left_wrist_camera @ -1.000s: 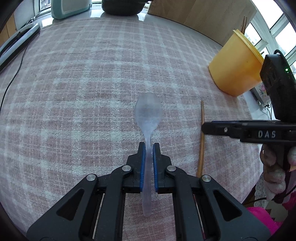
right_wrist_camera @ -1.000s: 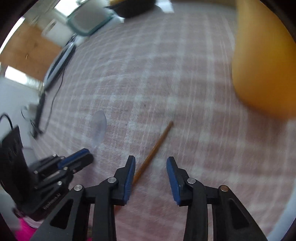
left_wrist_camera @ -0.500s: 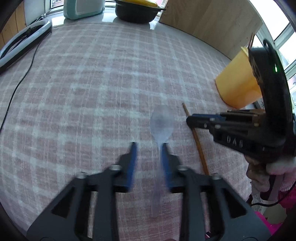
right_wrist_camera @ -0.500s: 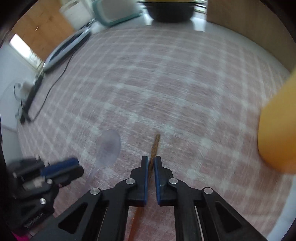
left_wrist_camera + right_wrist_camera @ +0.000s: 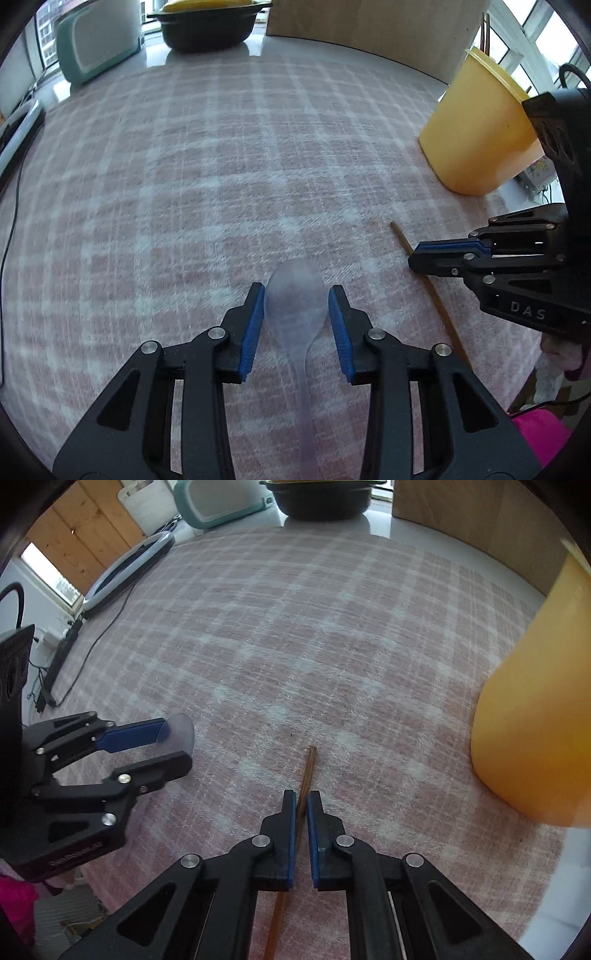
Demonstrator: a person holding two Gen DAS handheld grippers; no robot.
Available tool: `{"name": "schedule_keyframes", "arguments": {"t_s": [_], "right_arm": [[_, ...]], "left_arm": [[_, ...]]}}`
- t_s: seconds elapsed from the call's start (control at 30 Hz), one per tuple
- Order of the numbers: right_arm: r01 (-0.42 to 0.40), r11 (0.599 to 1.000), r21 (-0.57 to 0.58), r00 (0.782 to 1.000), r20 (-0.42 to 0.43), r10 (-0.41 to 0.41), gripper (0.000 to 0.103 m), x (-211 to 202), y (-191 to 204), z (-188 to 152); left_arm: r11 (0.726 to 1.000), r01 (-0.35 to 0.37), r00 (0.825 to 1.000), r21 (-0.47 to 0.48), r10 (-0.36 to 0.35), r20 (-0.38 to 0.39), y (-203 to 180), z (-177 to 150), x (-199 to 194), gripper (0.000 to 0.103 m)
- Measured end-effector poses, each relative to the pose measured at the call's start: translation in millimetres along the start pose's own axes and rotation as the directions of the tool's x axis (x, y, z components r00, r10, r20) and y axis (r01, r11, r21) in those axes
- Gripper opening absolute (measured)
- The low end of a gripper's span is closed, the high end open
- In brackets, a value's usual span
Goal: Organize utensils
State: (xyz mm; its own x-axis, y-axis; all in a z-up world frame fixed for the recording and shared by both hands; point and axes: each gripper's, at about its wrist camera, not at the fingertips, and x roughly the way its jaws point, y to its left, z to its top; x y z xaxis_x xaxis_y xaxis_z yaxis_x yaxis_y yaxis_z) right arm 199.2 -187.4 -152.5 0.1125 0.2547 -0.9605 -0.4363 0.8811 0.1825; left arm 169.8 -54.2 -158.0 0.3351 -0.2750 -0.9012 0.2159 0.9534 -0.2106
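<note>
Clamping of the wooden chopstick (image 5: 308,775) is already achieved by the right gripper (image 5: 301,805): its blue pads are pinched narrowly on the stick, part way along its length, with the far tip lying free on the pink checked cloth (image 5: 221,166). The left gripper (image 5: 296,310) stands apart at a middling width, its pads on either side of the translucent plastic spoon (image 5: 297,314) without being seen to press it; the spoon lies flat on the cloth, bowl far, handle near.

For the step judged to be in hand, carrying the chopstick to the yellow cup (image 5: 476,136) at the far right, the stick should be raised clear of the cloth before it is swung, since a dragged tip could catch in the weave. A tilt toward upright is advisable before the rim is reached, where other sticks (image 5: 487,31) already protrude. Release should be left until the lower end is inside the cup.
</note>
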Motion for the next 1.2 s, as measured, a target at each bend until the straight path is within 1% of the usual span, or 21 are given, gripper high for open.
{"name": "schedule_keyframes", "arguments": {"t_s": [0.07,0.1,0.13,0.17,0.2,0.33,0.37,0.4,0.43,0.5,0.57,0.67,0.83,0.97,1.07,1.2], "right_arm": [[-0.023,1.000,0.012,1.000,-0.015,0.023,0.006,1.4,-2.2,1.4],[-0.040,0.999,0.019,0.999,-0.028,0.040,0.012,2.5,-4.1,3.1],[-0.053,0.998,0.023,0.998,-0.031,0.054,0.019,4.0,-3.2,5.2],[-0.064,0.998,0.026,0.997,-0.038,0.065,0.020,3.8,-3.4,5.8],[-0.058,0.998,0.021,0.997,-0.046,0.058,0.021,4.3,-2.0,6.6],[-0.009,0.999,-0.031,0.999,-0.050,0.007,0.021,7.0,8.4,10.9],[0.008,0.999,-0.049,0.999,-0.045,-0.010,0.021,7.5,11.7,11.5],[0.038,0.997,-0.069,0.999,-0.035,-0.041,0.011,8.2,15.1,11.7],[0.065,0.994,-0.090,0.997,-0.025,-0.067,0.005,10.9,20.3,13.4],[0.079,0.989,-0.121,0.997,-0.012,-0.082,0.005,11.3,24.2,13.4],[0.072,0.990,-0.119,0.997,-0.010,-0.074,0.004,11.1,22.5,13.9],[0.022,0.997,-0.068,1.000,0.004,-0.021,0.002,5.7,12.2,11.6],[-0.037,0.999,-0.037,0.994,0.099,0.041,0.002,-26.8,1.2,1.7],[-0.068,0.997,-0.029,0.977,0.198,0.072,0.002,-59.6,-7.5,-6.7],[-0.094,0.995,-0.033,0.954,0.282,0.099,0.002,-86.0,-13.3,-17.1],[-0.103,0.994,-0.043,0.920,0.375,0.111,0.002,-106.0,-9.2,-30.0]], "left_arm": [[1.000,-0.019,1.000,0.017,0.019,0.007,-4.3,0.5,1.6,0.032],[0.999,-0.030,1.000,0.025,0.030,0.010,-6.4,-0.1,1.9,0.014],[0.999,-0.036,0.999,0.030,0.035,0.018,-8.8,-0.1,1.4,0.011],[0.999,-0.033,0.999,0.032,0.033,0.018,-9.4,-0.5,2.2,0.010],[0.999,-0.032,0.999,0.033,0.032,0.022,-11.3,0.1,2.1,0.007],[0.997,-0.044,0.999,0.061,0.041,0.035,-19.3,-1.7,-0.8,0.003],[0.997,-0.044,0.998,0.062,0.041,0.036,-20.2,-1.7,-1.6,0.003],[0.997,-0.045,0.998,0.062,0.043,0.037,-21.3,-1.7,-1.3,0.002],[0.998,-0.043,0.998,0.056,0.041,0.037,-21.3,-2.1,-1.3,0.002],[0.999,-0.034,0.999,0.036,0.033,0.037,-19.2,-2.2,-2.9,0.002],[0.999,-0.032,0.999,0.022,0.031,0.041,-17.2,-2.5,-6.2,0.002],[1.000,-0.029,0.998,0.004,0.029,0.060,-15.1,-4.1,-16.2,0.002],[0.999,-0.017,0.993,-0.030,0.021,0.119,-12.3,-2.0,-42.7,0.002],[0.999,-0.009,0.985,-0.046,0.017,0.174,-13.4,2.4,-65.2,0.002],[0.999,-0.004,0.976,-0.048,0.014,0.216,-17.5,5.4,-81.3,0.002],[0.999,0.005,0.966,-0.046,0.007,0.259,-25.4,10.9,-99.7,0.002]]}}
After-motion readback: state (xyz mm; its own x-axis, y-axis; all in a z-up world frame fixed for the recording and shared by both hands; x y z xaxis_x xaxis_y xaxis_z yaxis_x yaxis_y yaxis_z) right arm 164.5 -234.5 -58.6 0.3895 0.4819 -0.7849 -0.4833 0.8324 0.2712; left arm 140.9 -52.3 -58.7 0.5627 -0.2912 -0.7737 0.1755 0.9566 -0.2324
